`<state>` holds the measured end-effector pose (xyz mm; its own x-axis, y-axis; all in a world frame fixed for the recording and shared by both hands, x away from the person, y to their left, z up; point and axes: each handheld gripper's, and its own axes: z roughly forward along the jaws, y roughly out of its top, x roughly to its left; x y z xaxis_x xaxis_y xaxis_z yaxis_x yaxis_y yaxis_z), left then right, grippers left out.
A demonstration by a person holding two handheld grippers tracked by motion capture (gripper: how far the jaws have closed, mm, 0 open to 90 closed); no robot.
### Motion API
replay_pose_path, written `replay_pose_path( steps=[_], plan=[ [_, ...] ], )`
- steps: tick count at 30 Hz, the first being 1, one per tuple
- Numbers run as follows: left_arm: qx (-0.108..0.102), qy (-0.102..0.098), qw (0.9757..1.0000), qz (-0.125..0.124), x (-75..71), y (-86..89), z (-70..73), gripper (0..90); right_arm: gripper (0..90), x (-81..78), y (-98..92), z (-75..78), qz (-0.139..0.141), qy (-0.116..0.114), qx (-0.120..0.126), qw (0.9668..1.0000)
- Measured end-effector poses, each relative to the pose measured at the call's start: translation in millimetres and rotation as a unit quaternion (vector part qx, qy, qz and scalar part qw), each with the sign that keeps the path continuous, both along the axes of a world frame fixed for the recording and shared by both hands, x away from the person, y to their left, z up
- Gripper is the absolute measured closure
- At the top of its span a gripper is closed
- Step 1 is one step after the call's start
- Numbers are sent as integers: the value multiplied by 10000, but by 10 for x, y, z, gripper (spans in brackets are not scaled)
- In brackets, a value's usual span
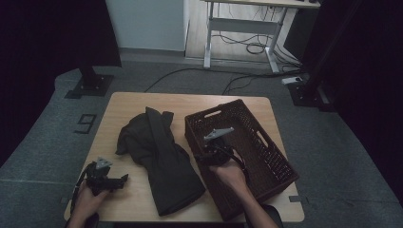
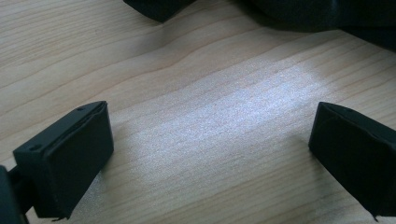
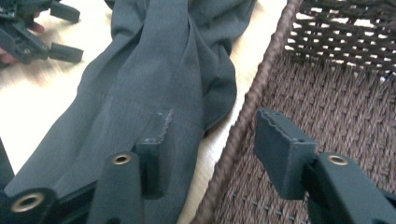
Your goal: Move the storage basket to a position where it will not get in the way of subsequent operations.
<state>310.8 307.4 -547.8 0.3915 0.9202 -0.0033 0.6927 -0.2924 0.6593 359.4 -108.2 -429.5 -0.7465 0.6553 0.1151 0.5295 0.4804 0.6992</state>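
Right gripper view, right tongs (image 3: pixel 208 154) straddling basket (image 3: pixel 243 116) rim, garment (image 3: pixel 154 79) alongside

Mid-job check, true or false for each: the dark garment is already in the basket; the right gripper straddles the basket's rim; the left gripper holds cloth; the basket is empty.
1. The dark garment lies in the basket. False: it lies on the table beside it.
2. The right gripper straddles the basket's rim. True.
3. The left gripper holds cloth. False: its jaws stand open over bare wood.
4. The basket is empty. True, as far as the high view shows.
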Motion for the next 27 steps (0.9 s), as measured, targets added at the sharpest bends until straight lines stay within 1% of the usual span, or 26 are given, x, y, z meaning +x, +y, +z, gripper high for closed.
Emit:
replay_pose_path(
  steps=[5,9,11,12,14,16,19,21,25,26,27],
  plan=[
    [4,-3,10000,-3,0,0,0,0,569,-53,-55,-29,-2,45,19,10000],
    [0,-1,10000,-3,0,0,0,0,603,-112,-86,-29,-27,56,24,10000],
    [0,-2,10000,-3,0,0,0,0,614,-139,-103,-38,-65,71,-22,10000],
    [1,-2,10000,-3,0,0,0,0,618,-148,-112,-47,-68,38,-20,10000],
    [0,-3,10000,-3,0,0,-1,0,628,-168,-127,-61,-96,55,-28,9999],
    [-1,-4,10000,-2,0,0,-1,0,639,-176,-136,-68,-104,53,-23,9999],
    [-1,0,10000,-3,0,0,0,0,687,-188,-153,-90,-105,83,-5,9999],
    [-1,1,10000,-3,0,0,0,0,696,-189,-158,-99,-142,98,39,9998],
    [0,1,10000,-4,0,0,0,0,713,-182,-151,-101,-150,121,36,9998],
    [1,-2,10000,-3,0,0,0,0,719,-173,-156,-102,-150,170,75,9997],
    [1,-2,10000,-3,0,0,0,0,722,-173,-155,-102,-164,167,73,9997]
  ],
)
